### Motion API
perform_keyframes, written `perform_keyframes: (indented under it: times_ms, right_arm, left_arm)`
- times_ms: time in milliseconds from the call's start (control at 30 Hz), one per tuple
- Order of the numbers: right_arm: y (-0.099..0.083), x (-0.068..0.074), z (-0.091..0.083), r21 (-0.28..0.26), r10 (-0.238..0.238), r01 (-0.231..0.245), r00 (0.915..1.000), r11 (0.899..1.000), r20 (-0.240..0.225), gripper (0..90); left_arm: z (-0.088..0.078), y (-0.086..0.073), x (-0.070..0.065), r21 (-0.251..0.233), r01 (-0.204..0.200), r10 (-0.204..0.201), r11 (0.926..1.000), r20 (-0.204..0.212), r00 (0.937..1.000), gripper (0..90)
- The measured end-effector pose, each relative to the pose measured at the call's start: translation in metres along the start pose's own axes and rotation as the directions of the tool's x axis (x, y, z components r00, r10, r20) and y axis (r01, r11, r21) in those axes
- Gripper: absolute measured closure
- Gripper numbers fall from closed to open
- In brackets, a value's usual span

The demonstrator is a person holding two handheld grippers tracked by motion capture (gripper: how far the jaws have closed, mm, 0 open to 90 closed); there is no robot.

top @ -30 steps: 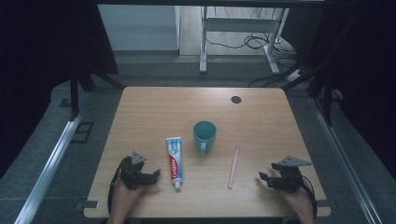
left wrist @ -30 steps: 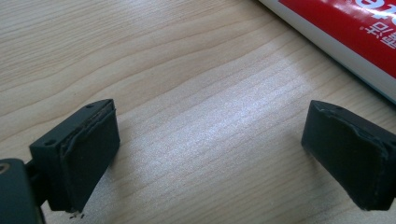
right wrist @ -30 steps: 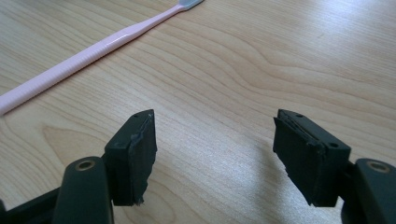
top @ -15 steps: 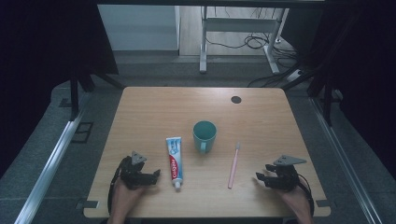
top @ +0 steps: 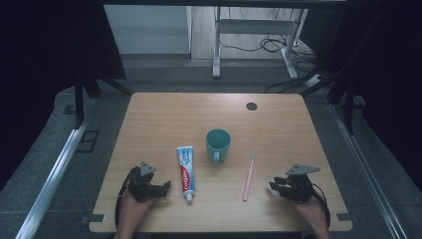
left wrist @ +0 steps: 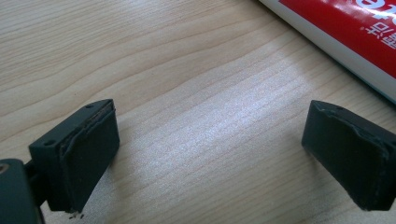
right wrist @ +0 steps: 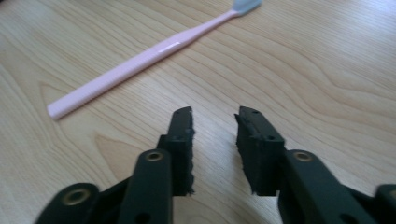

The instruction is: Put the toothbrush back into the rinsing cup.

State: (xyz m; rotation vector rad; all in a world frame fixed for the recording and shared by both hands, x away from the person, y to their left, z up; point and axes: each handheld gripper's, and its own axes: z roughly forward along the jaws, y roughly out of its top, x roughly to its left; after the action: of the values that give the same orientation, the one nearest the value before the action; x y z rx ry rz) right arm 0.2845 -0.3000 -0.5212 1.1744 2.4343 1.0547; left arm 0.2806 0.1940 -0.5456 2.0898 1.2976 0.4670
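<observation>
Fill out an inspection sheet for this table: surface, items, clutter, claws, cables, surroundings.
Surface: light wooden table, with a small dark round disc near its far edge.
Job's things: teal ceramic mug upright at centre; red-and-white toothpaste tube lying flat to its left, cap toward the person; pink plastic toothbrush lying flat to its right, bristles at the far end.
Clutter: nothing seen.
Claws: left claw open wide over bare wood beside the tube, holding nothing; right claw open with a narrow gap, empty, short of the toothbrush handle.
Cables: dark cables on the floor beyond the table.
Surroundings: grey floor, metal rail at left, black curtains either side.
</observation>
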Motion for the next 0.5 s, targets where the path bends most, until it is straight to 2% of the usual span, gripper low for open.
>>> perform_keyframes:
  times_ms: [33,233,500]
  right_arm:
    - [0.002,0.002,0.001,0.003,-0.006,0.006,1.0,1.0,-0.002,74.1]
    - [0.01,0.007,0.004,0.006,-0.013,0.013,0.9993,1.0,-0.035,88.7]
    - [0.02,0.015,0.01,0.01,-0.031,0.032,0.9973,0.999,-0.067,89.1]
  left_arm:
    - [0.0,0.0,0.0,0.0,0.0,0.0,1.0,0.0,1.0,4.1]
    - [0.0,0.0,0.0,0.0,-0.001,0.001,1.0,0.0,1.0,4.1]
    - [0.0,0.0,0.0,0.0,-0.001,0.001,1.0,0.0,1.0,4.0]
